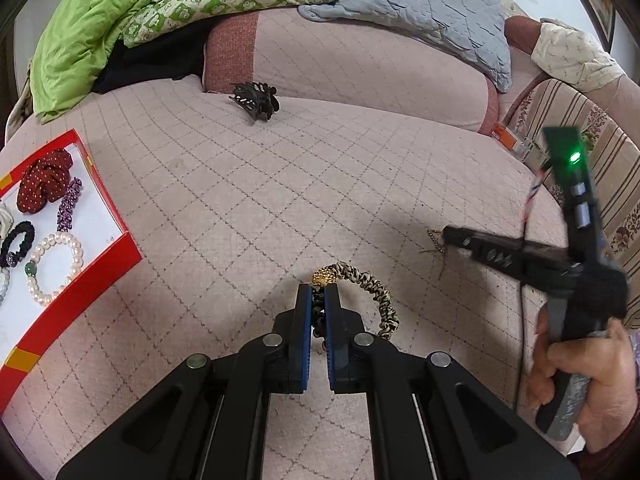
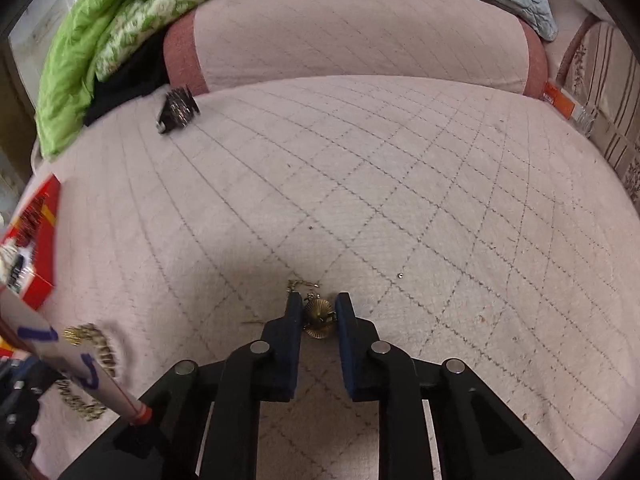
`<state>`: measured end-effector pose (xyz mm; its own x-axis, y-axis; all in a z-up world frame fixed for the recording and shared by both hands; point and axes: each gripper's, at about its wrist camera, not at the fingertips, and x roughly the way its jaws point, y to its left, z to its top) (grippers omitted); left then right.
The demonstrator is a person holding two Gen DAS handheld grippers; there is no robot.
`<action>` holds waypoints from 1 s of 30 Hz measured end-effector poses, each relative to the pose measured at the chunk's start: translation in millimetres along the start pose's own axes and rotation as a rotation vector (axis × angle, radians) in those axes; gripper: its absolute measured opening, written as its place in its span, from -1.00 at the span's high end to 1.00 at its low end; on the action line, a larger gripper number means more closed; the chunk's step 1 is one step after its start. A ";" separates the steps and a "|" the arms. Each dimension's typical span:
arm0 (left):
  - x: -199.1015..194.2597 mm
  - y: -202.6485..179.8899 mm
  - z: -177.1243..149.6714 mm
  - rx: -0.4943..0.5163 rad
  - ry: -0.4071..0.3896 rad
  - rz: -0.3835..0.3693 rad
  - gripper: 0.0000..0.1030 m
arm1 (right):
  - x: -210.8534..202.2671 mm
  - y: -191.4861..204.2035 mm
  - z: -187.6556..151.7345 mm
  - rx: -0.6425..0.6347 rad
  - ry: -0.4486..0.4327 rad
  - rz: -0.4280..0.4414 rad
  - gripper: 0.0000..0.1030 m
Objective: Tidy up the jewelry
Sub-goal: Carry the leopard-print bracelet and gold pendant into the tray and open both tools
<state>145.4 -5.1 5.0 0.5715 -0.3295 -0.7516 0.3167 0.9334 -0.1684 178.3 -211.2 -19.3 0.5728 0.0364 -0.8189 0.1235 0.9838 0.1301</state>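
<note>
My left gripper [image 1: 318,289] is shut on a leopard-print hair tie [image 1: 376,292] with a gold bead, low over the pink quilted bed cover [image 1: 280,200]. That hair tie [image 2: 102,356] also shows blurred at the lower left of the right wrist view. My right gripper [image 2: 319,300] is down on the cover, its pads closed against a small gold fan-shaped pendant [image 2: 318,316] whose thin chain [image 2: 302,283] trails ahead. Seen from the left wrist, the right gripper [image 1: 447,237] points left in a person's hand [image 1: 592,384]. A red box [image 1: 80,276] with a white lining lies at the left.
In the red box lie a red dotted scrunchie [image 1: 42,184], a purple clip [image 1: 68,204], a black hair tie [image 1: 18,238] and a pearl bracelet [image 1: 56,268]. A black hair claw [image 1: 256,100] sits near the pink bolster [image 1: 360,64]. Green quilt [image 1: 100,20] at the back left.
</note>
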 end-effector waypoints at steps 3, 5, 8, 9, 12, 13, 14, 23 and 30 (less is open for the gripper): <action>-2.4 0.6 0.4 0.006 -0.014 0.010 0.89 | -18.9 -6.9 5.1 0.025 -0.052 0.030 0.66; -3.3 2.4 1.1 -0.001 -0.018 0.008 0.89 | -25.8 -6.3 5.3 0.030 -0.066 0.052 0.66; -5.7 3.9 2.5 -0.006 -0.026 0.010 0.89 | -32.4 -4.1 2.5 0.028 -0.075 0.068 0.66; -6.8 4.2 3.0 -0.005 -0.029 0.012 0.89 | -34.1 -4.2 2.5 0.030 -0.077 0.077 0.66; -12.2 5.1 4.8 -0.001 -0.045 0.020 0.89 | -41.1 -0.8 2.3 0.030 -0.091 0.088 0.66; -14.3 5.6 5.2 -0.001 -0.050 0.023 0.89 | -40.5 2.4 4.6 0.029 -0.093 0.092 0.66; -16.0 6.1 5.4 -0.002 -0.054 0.026 0.89 | -41.8 5.0 5.2 0.027 -0.097 0.097 0.66; -32.3 21.2 5.5 -0.018 -0.078 0.045 0.89 | -57.0 22.9 4.3 0.004 -0.122 0.131 0.66; -50.6 42.3 3.1 -0.046 -0.102 0.061 0.89 | -65.8 54.0 2.4 -0.038 -0.135 0.161 0.66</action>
<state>132.3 50.7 37.9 0.6632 -0.2828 -0.6930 0.2459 0.9568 -0.1551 149.2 -160.8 42.9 0.6860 0.1723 -0.7069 -0.0078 0.9732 0.2296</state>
